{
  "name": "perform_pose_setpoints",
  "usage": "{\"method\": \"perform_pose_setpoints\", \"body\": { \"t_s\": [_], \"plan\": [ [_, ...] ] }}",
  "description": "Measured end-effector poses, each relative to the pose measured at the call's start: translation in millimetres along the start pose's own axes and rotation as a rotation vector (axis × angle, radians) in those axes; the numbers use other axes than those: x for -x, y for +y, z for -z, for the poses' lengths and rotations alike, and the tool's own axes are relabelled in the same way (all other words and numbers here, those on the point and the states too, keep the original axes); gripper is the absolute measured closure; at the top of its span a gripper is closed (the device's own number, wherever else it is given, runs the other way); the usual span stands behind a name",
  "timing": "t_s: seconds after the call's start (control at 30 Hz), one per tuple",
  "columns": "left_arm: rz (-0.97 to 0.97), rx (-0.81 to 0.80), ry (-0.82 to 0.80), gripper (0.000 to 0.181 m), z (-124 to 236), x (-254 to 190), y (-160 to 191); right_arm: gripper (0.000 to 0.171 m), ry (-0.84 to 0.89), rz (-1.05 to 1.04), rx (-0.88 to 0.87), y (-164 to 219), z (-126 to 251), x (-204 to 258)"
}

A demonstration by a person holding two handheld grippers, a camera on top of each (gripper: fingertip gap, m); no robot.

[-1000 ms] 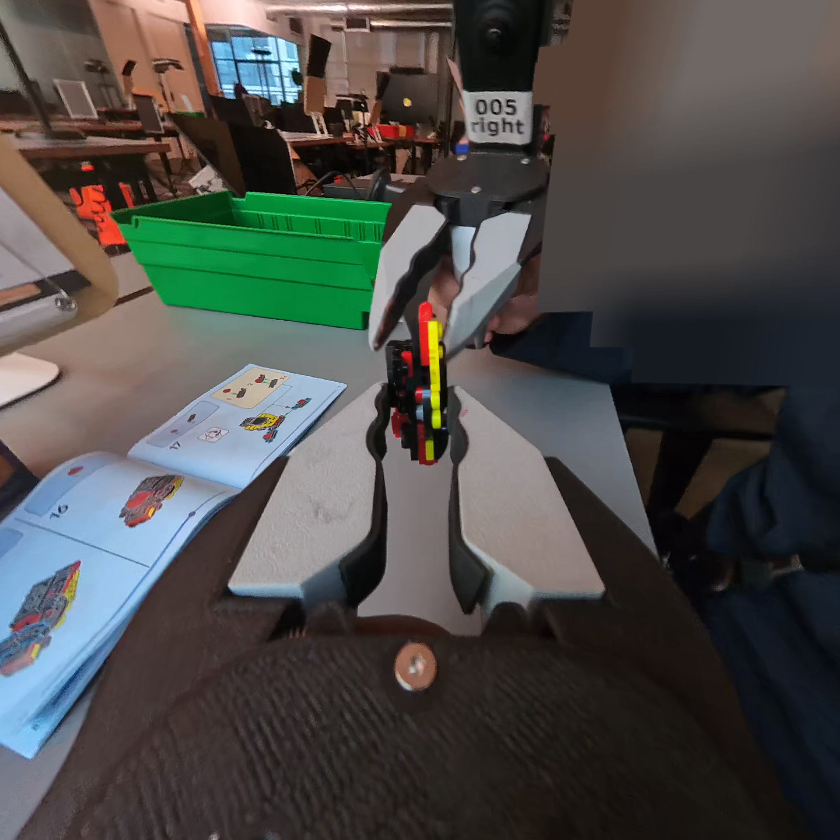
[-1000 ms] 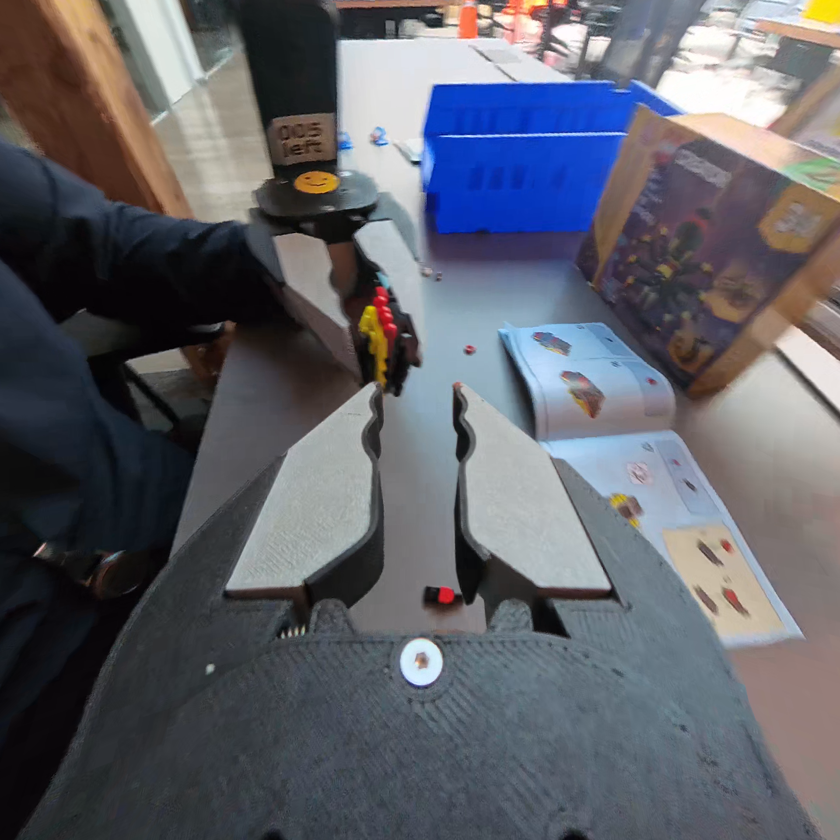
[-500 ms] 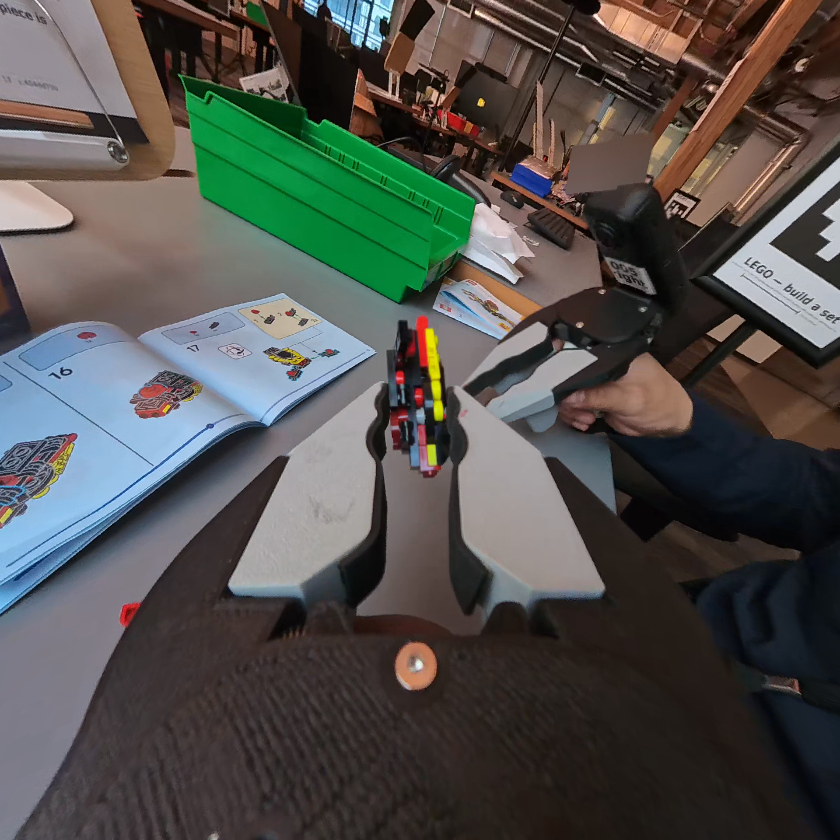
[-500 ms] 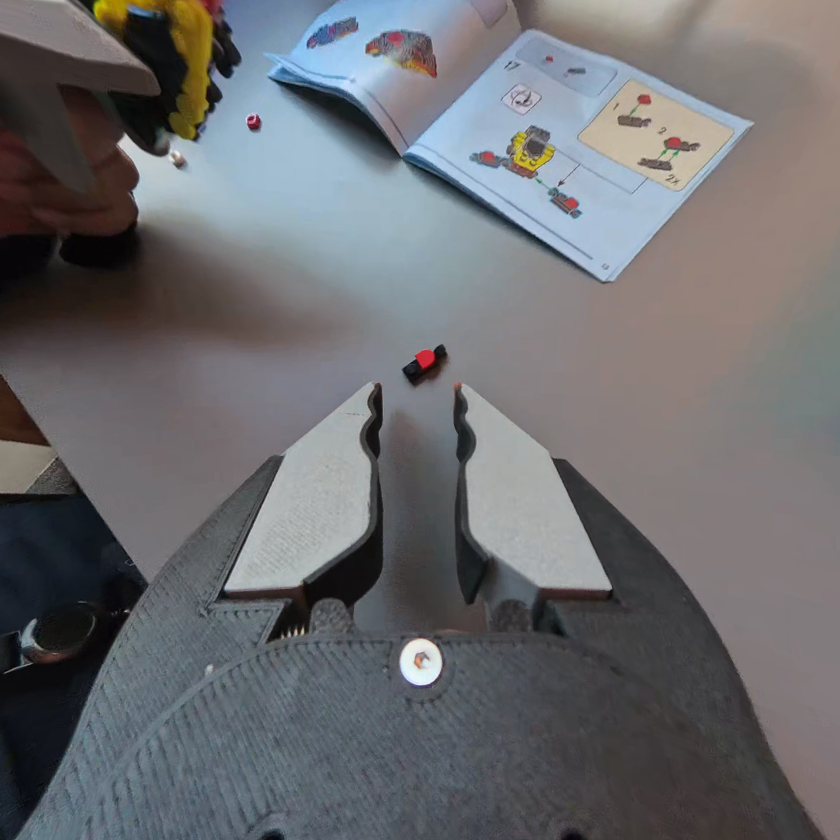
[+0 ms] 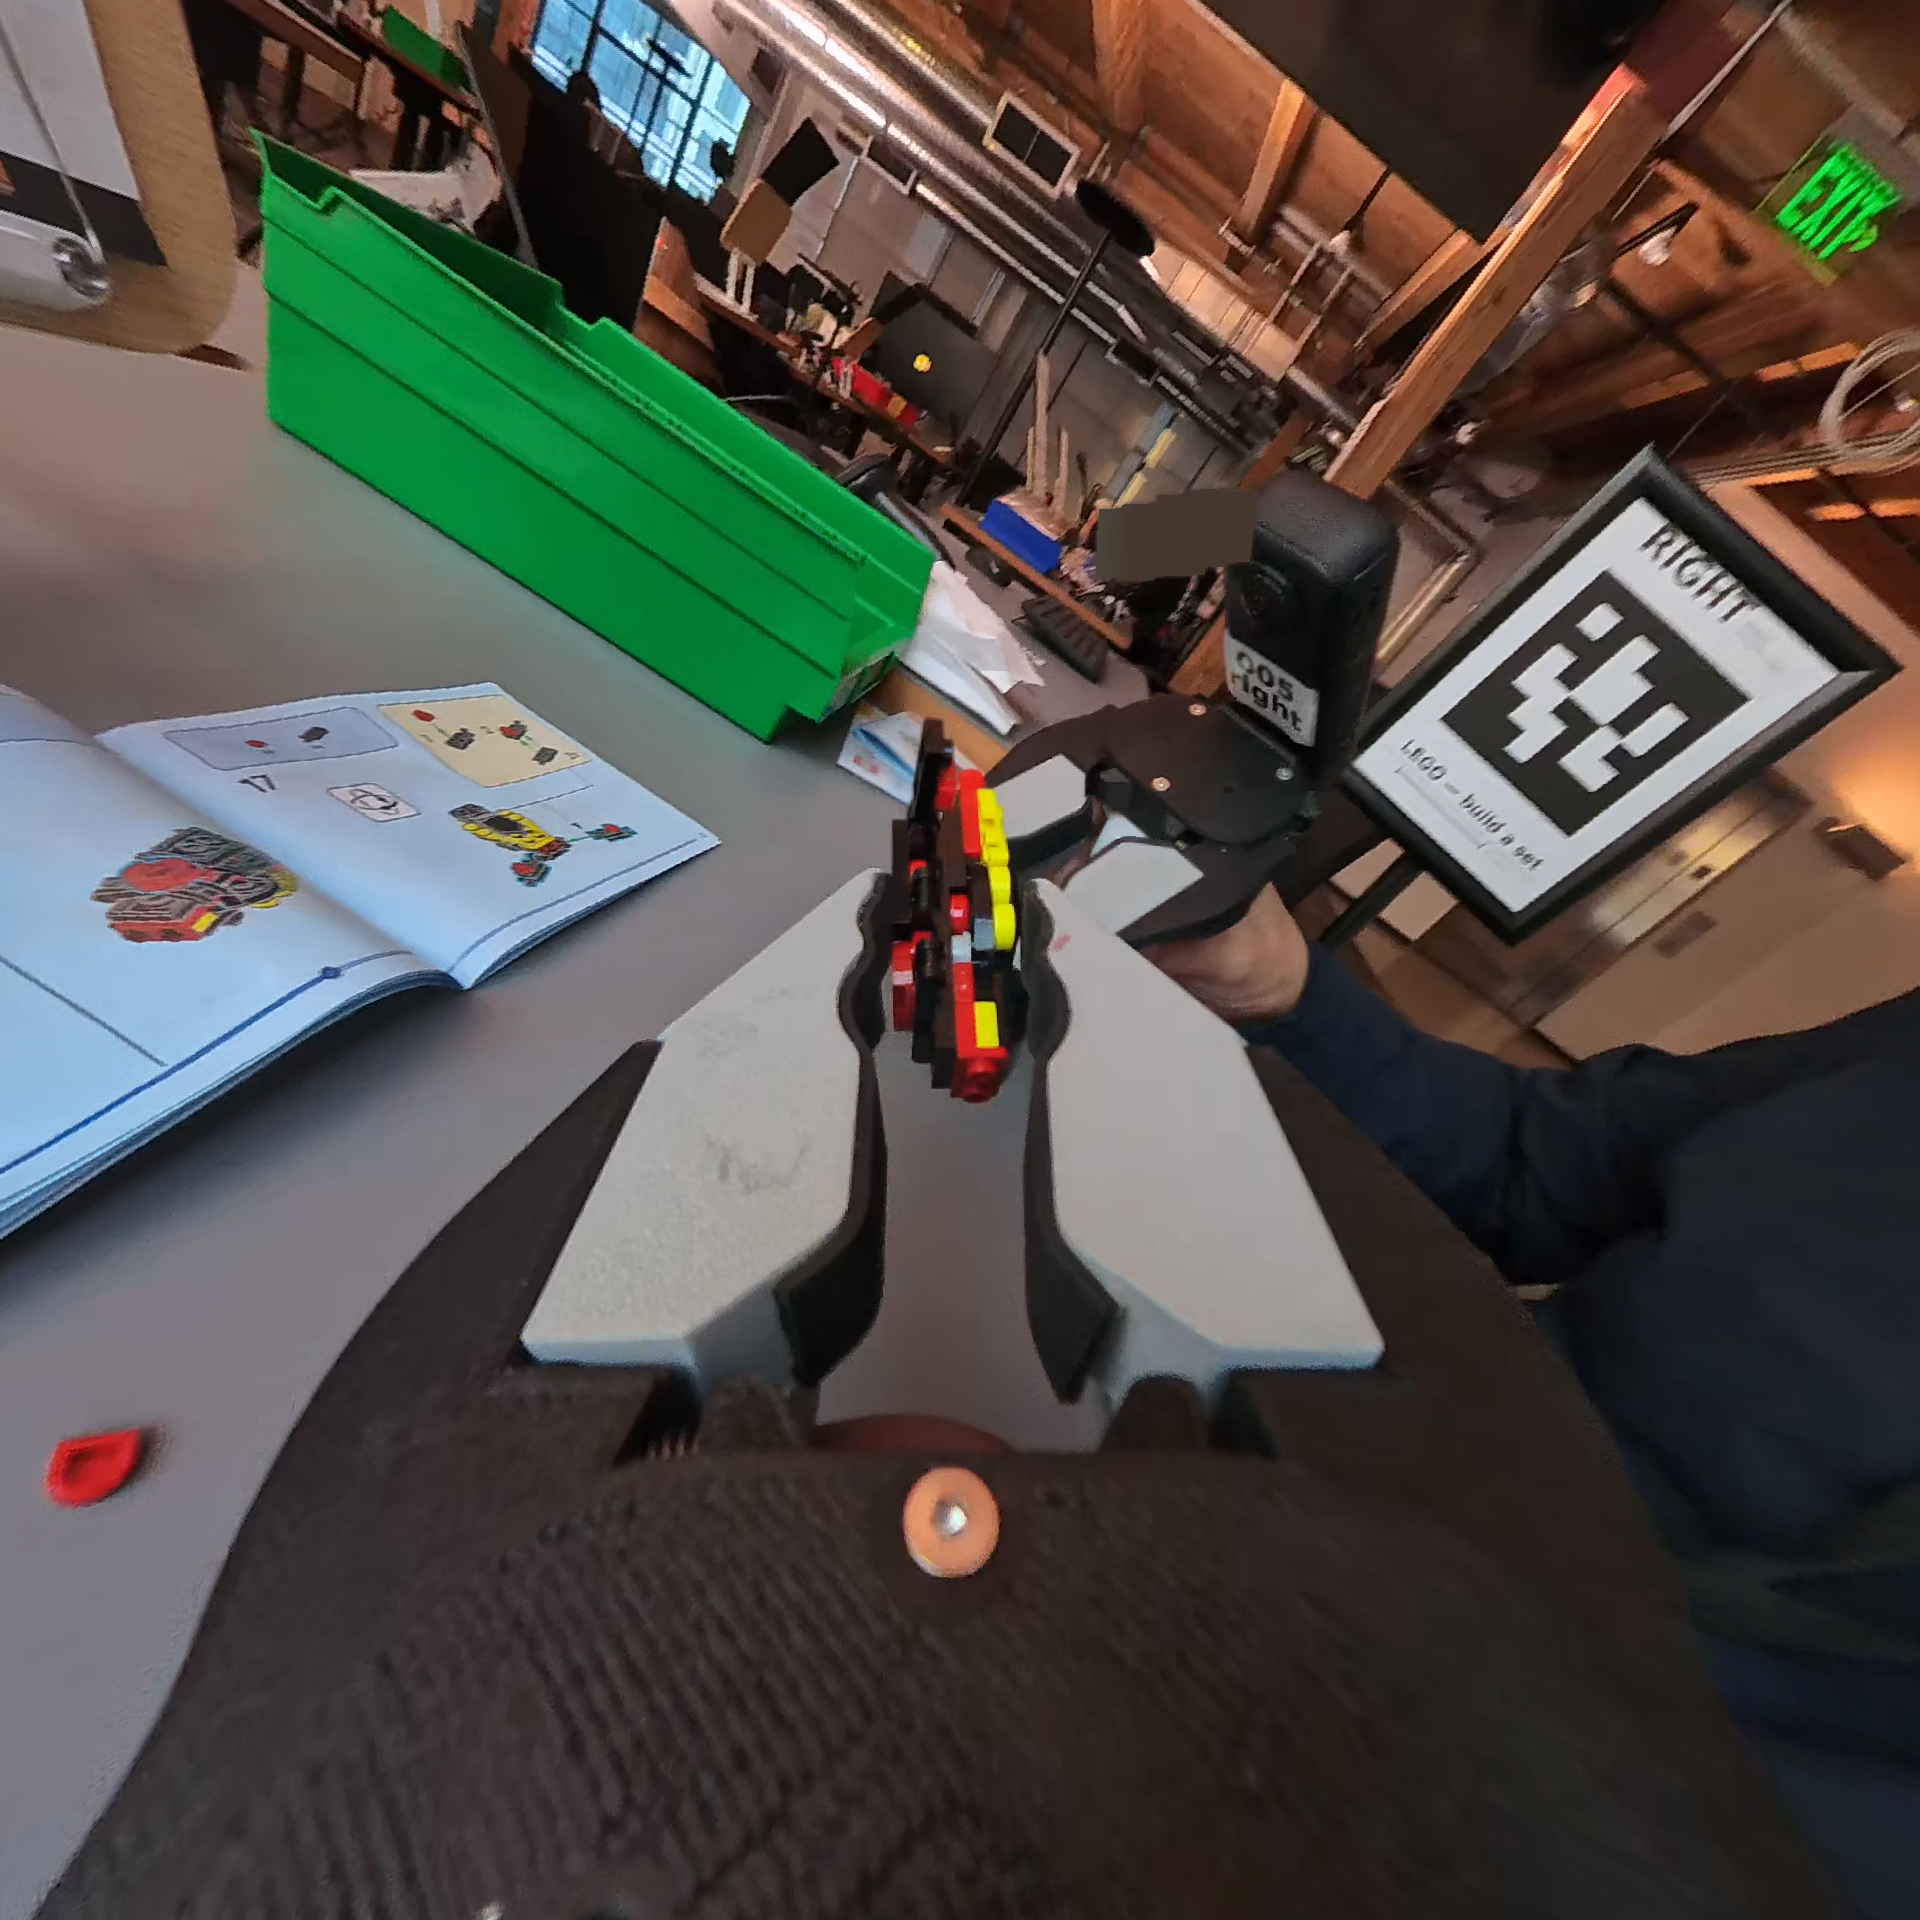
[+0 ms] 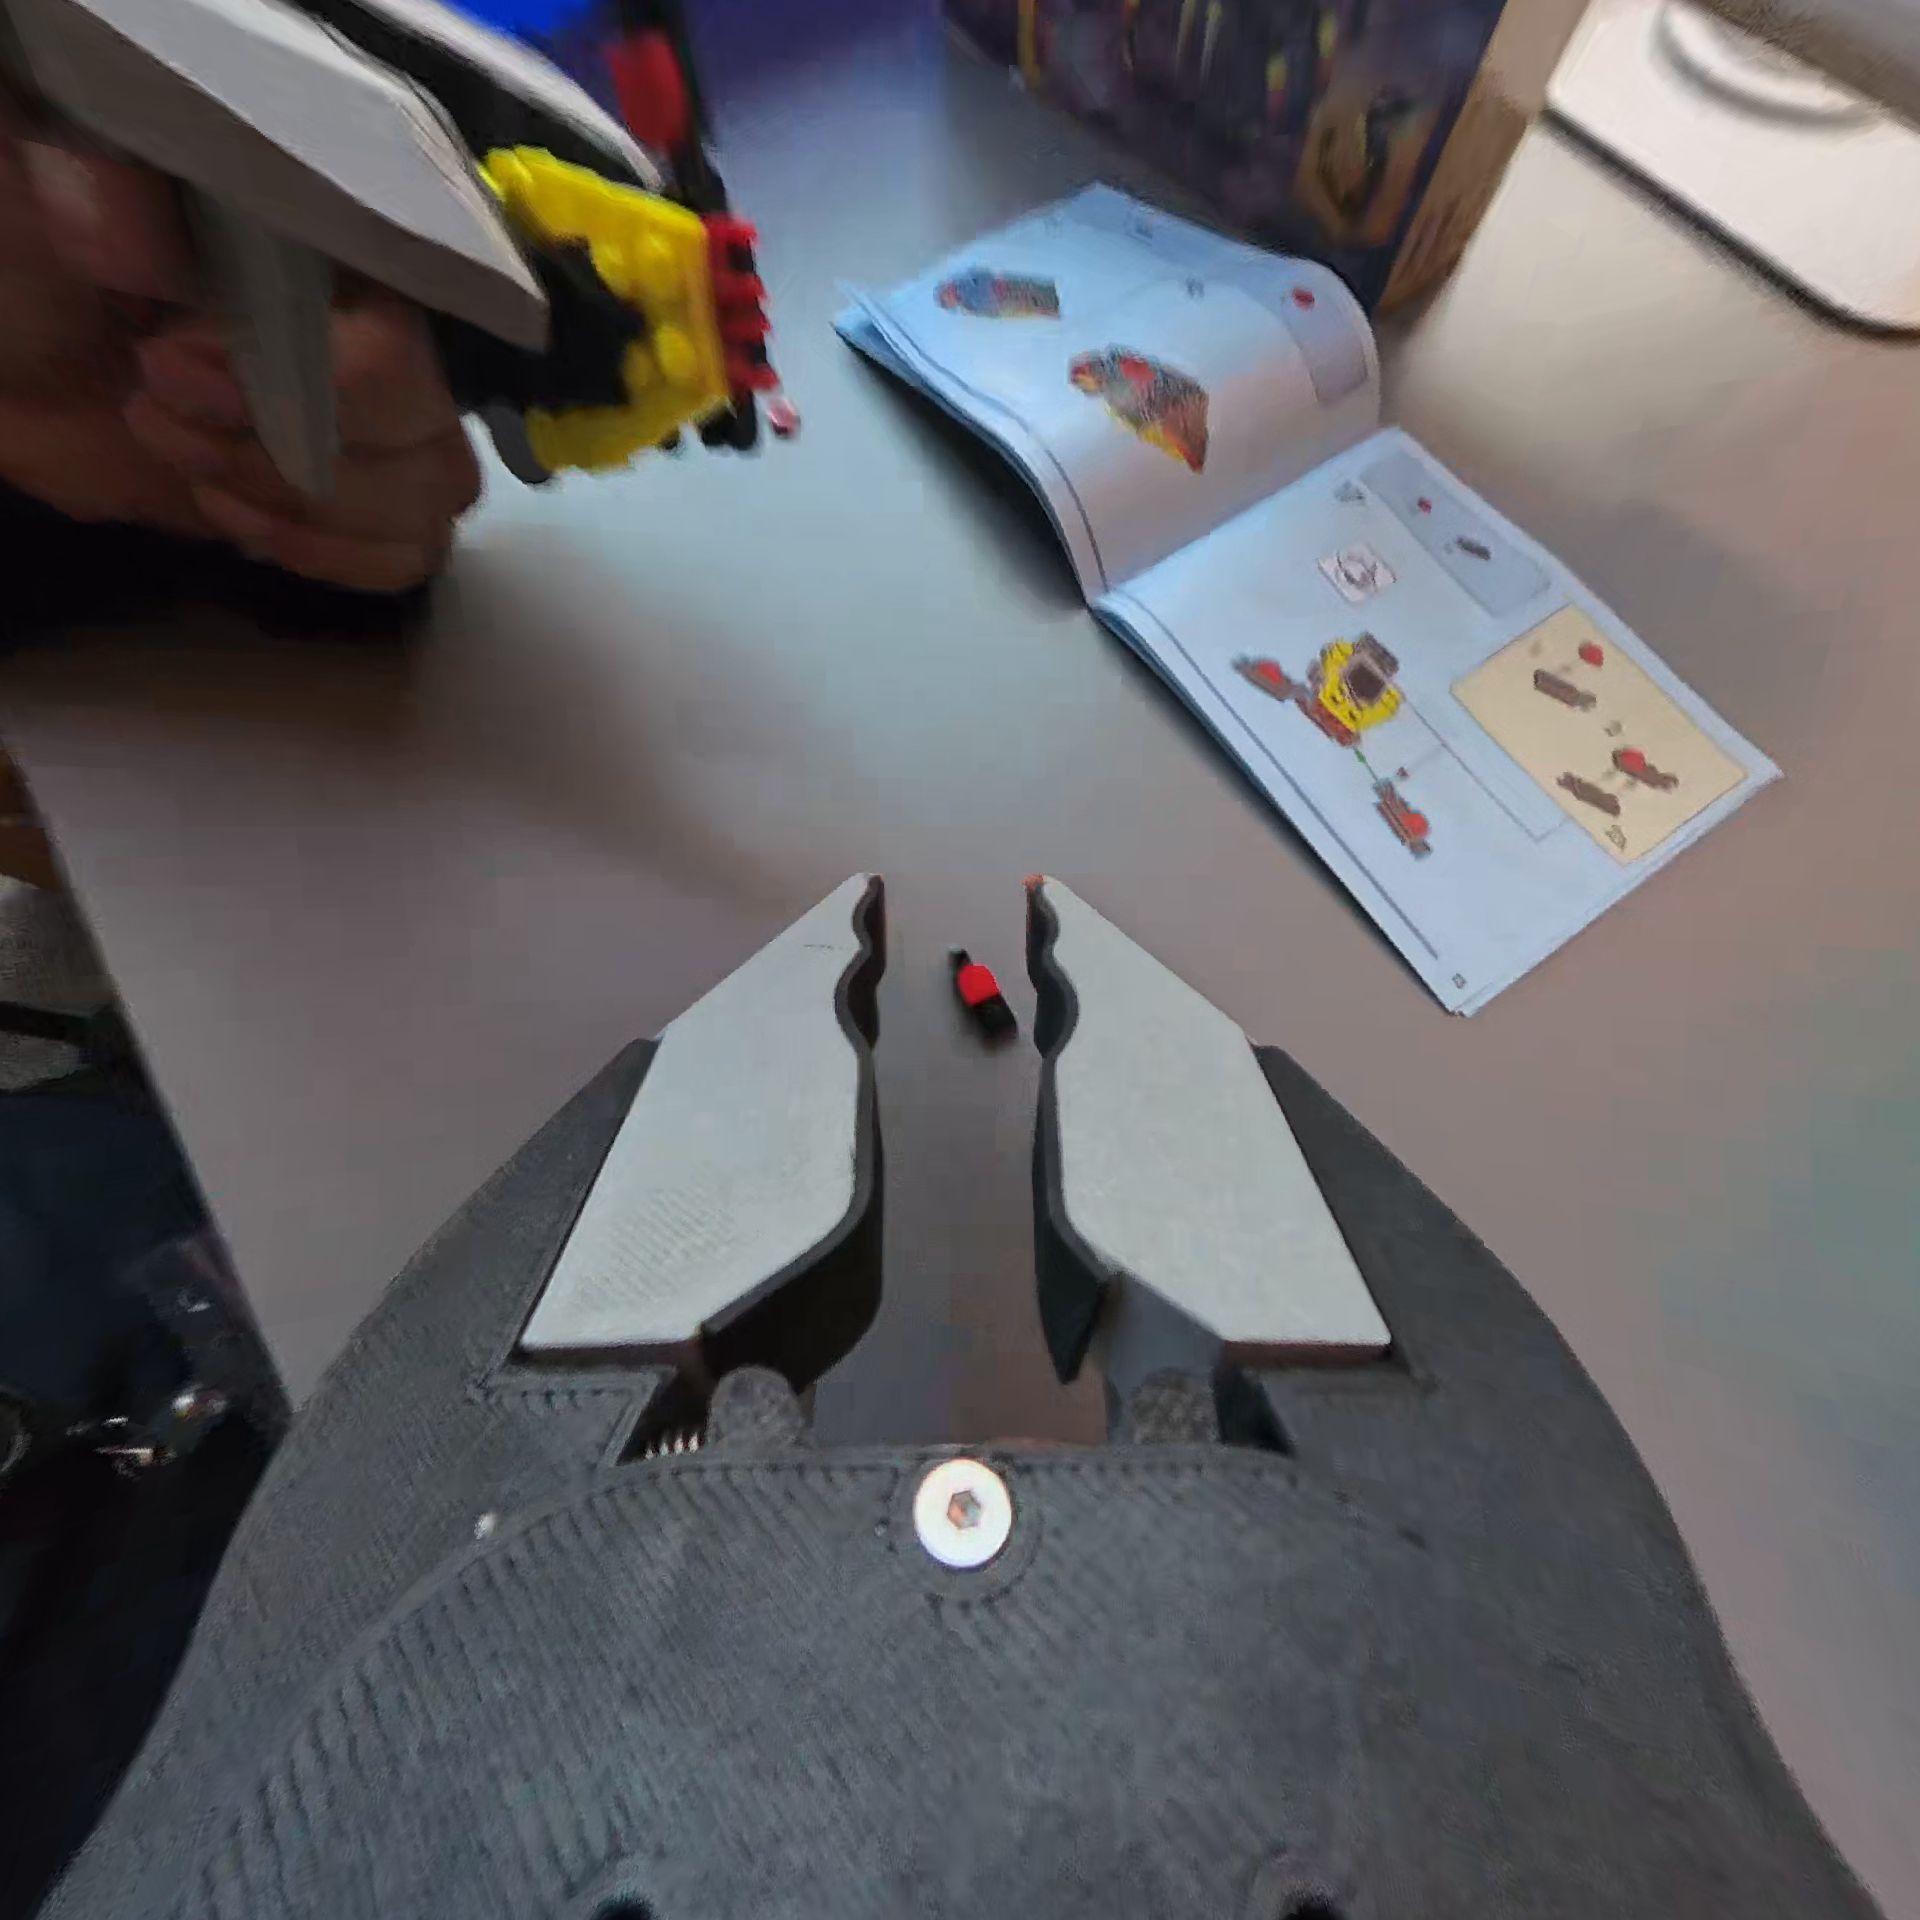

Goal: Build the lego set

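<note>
My left gripper is shut on a partly built black, red and yellow lego model, held edge-on above the grey table. The model also shows in the right wrist view at upper left, in the left gripper's fingers. My right gripper is open, low over the table, with a small black-and-red piece lying between its fingers, untouched. The right gripper also shows in the left wrist view, beyond the model.
An open instruction booklet lies right of the right gripper, and shows in the left wrist view. A green bin stands behind it. A loose red piece lies near left. A lego box and a framed sign stand nearby. The left gripper's tips are roughly 10 cm from the right gripper's.
My right gripper has moved forward and down over the small black-and-red piece, which now lies between its open fingers. My left gripper has tilted and swung with the model still held.
</note>
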State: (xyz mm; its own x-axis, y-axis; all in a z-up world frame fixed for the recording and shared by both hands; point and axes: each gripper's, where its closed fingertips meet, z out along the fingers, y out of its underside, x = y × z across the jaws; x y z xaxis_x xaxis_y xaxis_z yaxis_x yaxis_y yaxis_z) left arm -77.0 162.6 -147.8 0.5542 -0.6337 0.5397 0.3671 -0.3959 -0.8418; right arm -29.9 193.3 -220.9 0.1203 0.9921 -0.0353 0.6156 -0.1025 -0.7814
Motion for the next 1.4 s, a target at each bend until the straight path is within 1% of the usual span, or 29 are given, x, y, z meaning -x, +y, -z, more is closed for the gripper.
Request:
{"method": "perform_pose_setpoints", "body": {
  "t_s": [0.13,0.2,0.3,0.4,0.47,0.5,0.53,0.57,0.6,0.77,0.9,1.07,1.1,1.13,1.17,1.23,1.27,1.4],
  "plan": [
    [0.033,-0.011,0.069,0.16,-2,-11,-1,0.145,-0.207,-0.059,-0.228,-53,23,31],
    [0.034,-0.011,0.088,0.16,-3,-14,-1,0.147,-0.326,-0.11,-0.296,-72,30,41],
    [0.042,-0.031,0.096,0.16,-1,-15,-4,0.15,-0.45,-0.171,-0.297,-81,29,48],
    [0.07,-0.05,0.113,0.16,2,-14,-8,0.154,-0.47,-0.194,-0.312,-86,26,45],
    [0.091,-0.043,0.14,0.16,1,-18,-7,0.144,-0.459,-0.216,-0.307,-87,23,39],
    [0.087,-0.046,0.14,0.16,1,-18,-7,0.142,-0.482,-0.221,-0.316,-89,25,40],
    [0.076,-0.046,0.143,0.16,1,-20,-7,0.143,-0.515,-0.22,-0.329,-92,29,44],
    [0.063,-0.048,0.149,0.16,1,-21,-8,0.155,-0.533,-0.213,-0.336,-94,31,46],
    [0.056,-0.052,0.147,0.16,1,-22,-8,0.161,-0.535,-0.196,-0.334,-94,31,48],
    [0.086,-0.033,0.17,0.159,0,-23,-5,0.162,-0.534,-0.161,-0.302,-95,33,49],
    [0.018,-0.015,0.143,0.159,-1,-24,-1,0.162,-0.482,-0.079,-0.259,-98,36,51],
    [-0.017,-0.02,0.144,0.159,1,-25,-2,0.162,-0.482,-0.071,-0.252,-102,37,53],
    [-0.028,-0.039,0.138,0.159,1,-25,-6,0.16,-0.487,-0.078,-0.257,-104,38,53],
    [-0.036,-0.069,0.136,0.159,3,-25,-11,0.151,-0.488,-0.08,-0.26,-104,40,53],
    [-0.032,-0.091,0.139,0.159,6,-25,-15,0.148,-0.481,-0.072,-0.265,-103,43,52],
    [0.003,-0.103,0.145,0.159,9,-22,-17,0.153,-0.427,-0.017,-0.248,-91,46,47],
    [0.02,-0.1,0.143,0.159,9,-20,-17,0.154,-0.382,0.014,-0.204,-79,44,41],
    [0.017,-0.095,0.144,0.159,7,-22,-15,0.153,-0.169,0.103,0.017,-13,27,12]
  ]
}}
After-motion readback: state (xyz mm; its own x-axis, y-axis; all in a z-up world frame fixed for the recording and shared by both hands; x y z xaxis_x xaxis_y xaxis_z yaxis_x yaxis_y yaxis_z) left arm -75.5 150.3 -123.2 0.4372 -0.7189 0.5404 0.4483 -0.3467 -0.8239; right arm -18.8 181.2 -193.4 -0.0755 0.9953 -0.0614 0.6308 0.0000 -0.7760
